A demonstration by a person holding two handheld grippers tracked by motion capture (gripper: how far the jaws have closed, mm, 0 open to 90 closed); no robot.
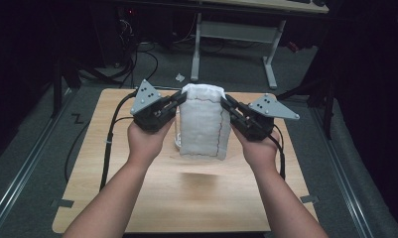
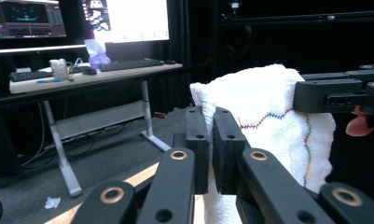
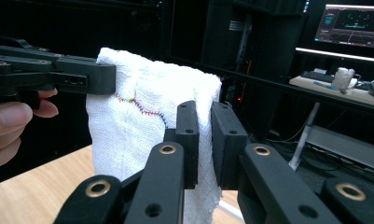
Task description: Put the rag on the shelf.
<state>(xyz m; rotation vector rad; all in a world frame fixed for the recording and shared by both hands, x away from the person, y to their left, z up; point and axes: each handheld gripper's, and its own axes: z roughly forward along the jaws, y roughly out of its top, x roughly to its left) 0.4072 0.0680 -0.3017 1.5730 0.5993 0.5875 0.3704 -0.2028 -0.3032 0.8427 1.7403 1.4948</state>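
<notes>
While the white towel point(image 1: 202, 121) hangs lifted above the wooden surface point(image 1: 186, 198), long axis running twelve to six, the left gripper point(image 1: 179, 99) clamps its upper corner at nine o'clock and the right gripper point(image 1: 226, 103) clamps the three o'clock corner, both equally near.

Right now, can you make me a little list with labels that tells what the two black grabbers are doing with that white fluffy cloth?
Thing held: white woven cloth with a multicoloured stitched seam
State of cloth: lifted and hanging down above the table, held by its two upper corners
Left gripper: jaws shut on the cloth's upper left corner
Right gripper: jaws shut on the cloth's upper right corner
Surface: light wooden table
Behind the cloth: a clear object partly hidden, too little showing to say what it is
</notes>
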